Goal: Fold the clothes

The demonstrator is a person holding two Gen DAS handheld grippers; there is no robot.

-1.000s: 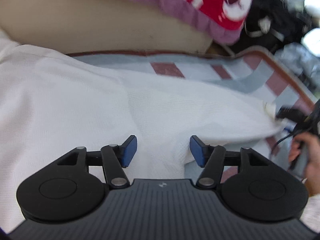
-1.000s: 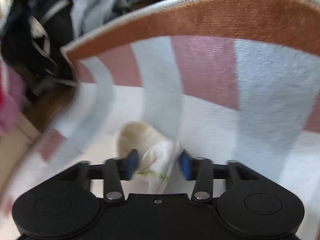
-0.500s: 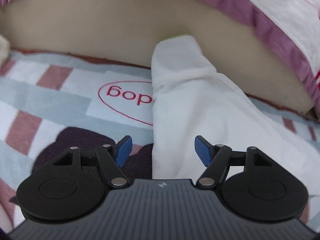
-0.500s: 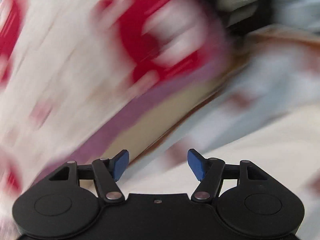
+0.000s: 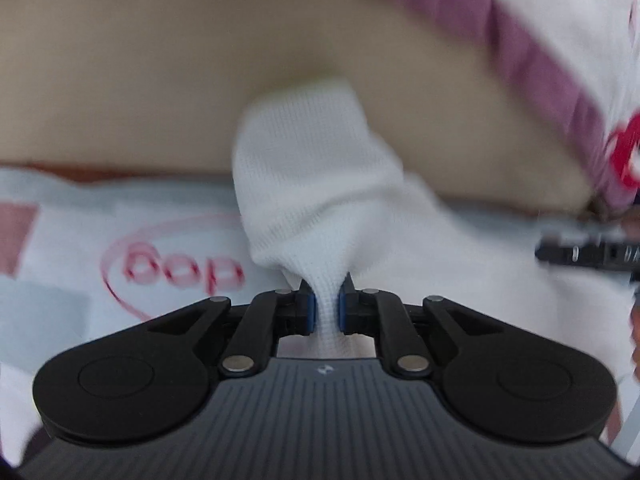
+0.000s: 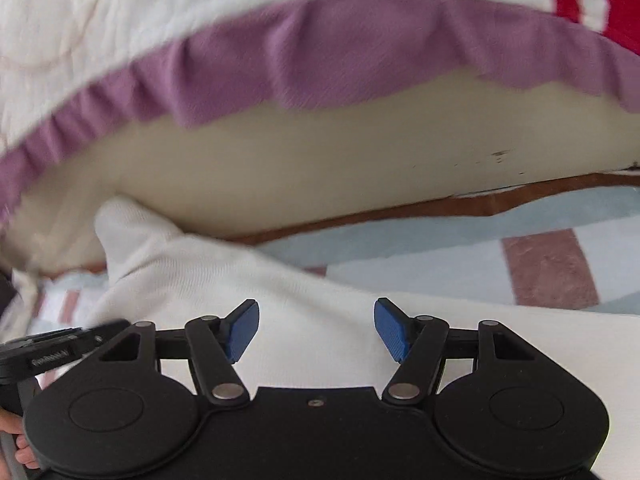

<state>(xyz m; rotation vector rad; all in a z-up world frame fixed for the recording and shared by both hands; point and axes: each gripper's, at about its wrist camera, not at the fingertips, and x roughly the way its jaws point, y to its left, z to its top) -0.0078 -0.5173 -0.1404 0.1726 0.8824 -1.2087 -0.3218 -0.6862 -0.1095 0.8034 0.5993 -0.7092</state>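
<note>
A pale striped mat [image 6: 460,248] with pink blocks, a brown edge and a red oval bearing letters [image 5: 176,268] covers the floor in front of a beige wall-like base [image 6: 320,168]. Over that base hangs a white quilt with a purple frill [image 6: 320,52] and a red patch. No container shows in either view.

The white knit garment [image 6: 280,292] lies spread on the mat, its sleeve [image 5: 312,168] reaching up to the beige base, where the cuff rests against it.

The left gripper [image 5: 327,312] is clenched on the sleeve: a gathered fold of white knit is pinched between the blue pads [image 5: 310,312], and the cloth fans out wider beyond them. The right gripper [image 6: 316,330] is released, its blue pads [image 6: 390,330] spread apart above the garment's body, with flat white cloth lying between and under them. Whether they touch the cloth is unclear.
</note>
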